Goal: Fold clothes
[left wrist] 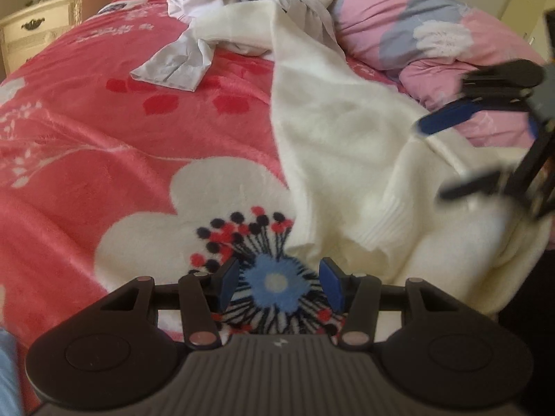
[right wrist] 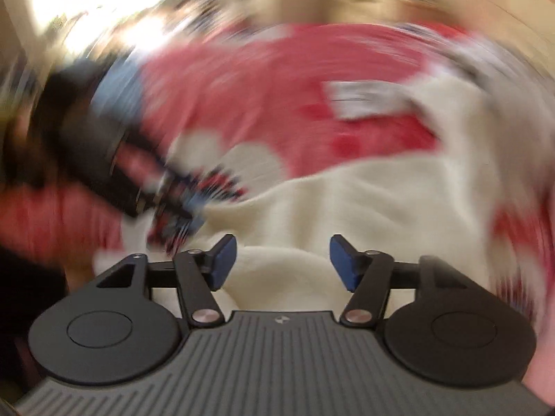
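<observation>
Item: cream-white fuzzy knit sweater (left wrist: 347, 145), lying spread but rumpled across the right half of the bed, ribbed hem edge (left wrist: 367, 232) turned up near the front, upper part running back under a heap of pale grey and white garments (left wrist: 242, 7). A loose grey sleeve or cloth end (left wrist: 173, 66) is trailing from that heap onto the cover.

Left gripper (left wrist: 279, 282): hovering over the blue-centred flower print, fingers spread apart, gripping nothing, just left of the sweater's hem.

Right gripper (right wrist: 282, 261): fingers likewise spread and empty, hanging above the cream knit; its view is smeared by motion, so contact with the cloth cannot be judged.

Handling note, as a judgement: the knit is looking soft and stretchy, so pinching hem or shoulder edges at matching points, and drawing the body flat before any fold, is likely serving best; freeing it from the grey heap is advisable.

Surroundings: coral-pink plush bed cover with white flower print (left wrist: 86, 131); pink, grey and white quilt (left wrist: 416, 27) bunched at the right; cream dresser (left wrist: 41, 27) beyond.
</observation>
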### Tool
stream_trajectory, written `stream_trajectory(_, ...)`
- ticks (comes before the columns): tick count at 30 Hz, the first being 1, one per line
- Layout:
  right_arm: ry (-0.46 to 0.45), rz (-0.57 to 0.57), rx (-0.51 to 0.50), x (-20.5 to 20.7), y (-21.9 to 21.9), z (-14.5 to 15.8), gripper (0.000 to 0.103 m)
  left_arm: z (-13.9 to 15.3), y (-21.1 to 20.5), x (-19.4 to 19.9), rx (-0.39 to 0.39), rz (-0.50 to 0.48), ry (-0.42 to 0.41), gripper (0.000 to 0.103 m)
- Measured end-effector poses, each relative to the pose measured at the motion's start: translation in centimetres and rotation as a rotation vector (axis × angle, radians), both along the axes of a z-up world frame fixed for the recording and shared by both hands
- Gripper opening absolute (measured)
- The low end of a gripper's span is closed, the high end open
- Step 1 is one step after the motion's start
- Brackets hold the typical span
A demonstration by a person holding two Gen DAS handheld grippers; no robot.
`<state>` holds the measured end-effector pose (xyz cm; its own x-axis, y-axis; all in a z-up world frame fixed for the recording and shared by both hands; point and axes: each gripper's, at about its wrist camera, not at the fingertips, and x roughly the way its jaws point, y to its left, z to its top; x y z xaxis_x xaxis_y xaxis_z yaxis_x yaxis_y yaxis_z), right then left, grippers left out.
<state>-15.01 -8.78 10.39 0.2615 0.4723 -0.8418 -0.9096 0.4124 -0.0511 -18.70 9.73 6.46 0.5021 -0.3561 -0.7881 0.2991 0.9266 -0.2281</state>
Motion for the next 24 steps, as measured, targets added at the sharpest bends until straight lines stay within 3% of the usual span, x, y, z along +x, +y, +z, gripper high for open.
stream_trajectory(4,0.017,0.320,-0.212,-1.0,4.3,-4.0,0.073,-0.2,0.7,-0.1,-0.005,-0.002,-0.002,0.052)
stream_trajectory(5,0.035,0.373,-0.245,-1.1,4.9,-4.7,0.080,-0.3,0.8,-0.1,-0.008,-0.002,-0.002,0.052)
stream_trajectory(6,0.040,0.396,-0.265,-1.2,5.3,-5.2,0.086,-0.4,0.9,0.0,-0.011,-0.003,-0.001,0.053)
stream_trajectory(8,0.035,0.404,-0.284,-1.4,5.8,-5.7,0.087,-0.5,1.0,0.1,-0.012,-0.008,-0.005,0.053)
stream_trajectory(10,0.030,0.411,-0.304,-1.6,6.4,-6.1,0.081,-0.7,1.0,0.3,-0.012,-0.014,-0.010,0.053)
stream_trajectory(11,0.028,0.415,-0.314,-1.8,6.6,-6.4,0.061,-0.8,1.0,0.4,-0.011,-0.017,-0.012,0.053)
stream_trajectory(12,0.024,0.387,-0.305,-1.7,6.5,-6.0,0.033,-0.8,1.0,0.4,-0.013,-0.019,-0.017,0.053)
stream_trajectory(14,0.012,0.287,-0.262,-1.3,5.6,-4.5,0.017,-0.7,1.0,0.5,-0.018,-0.022,-0.030,0.053)
stream_trajectory(17,-0.036,0.095,-0.172,-1.0,2.6,-1.8,0.014,-0.1,0.6,0.9,-0.024,-0.034,-0.058,0.053)
stream_trajectory(21,-0.069,-0.313,0.003,0.0,-3.5,2.1,0.013,1.1,-1.8,2.1,0.004,-0.106,-0.132,0.060)
stream_trajectory(24,-0.045,-0.599,0.169,0.1,-9.3,3.7,0.013,2.0,-3.6,2.9,0.026,-0.159,-0.188,0.065)
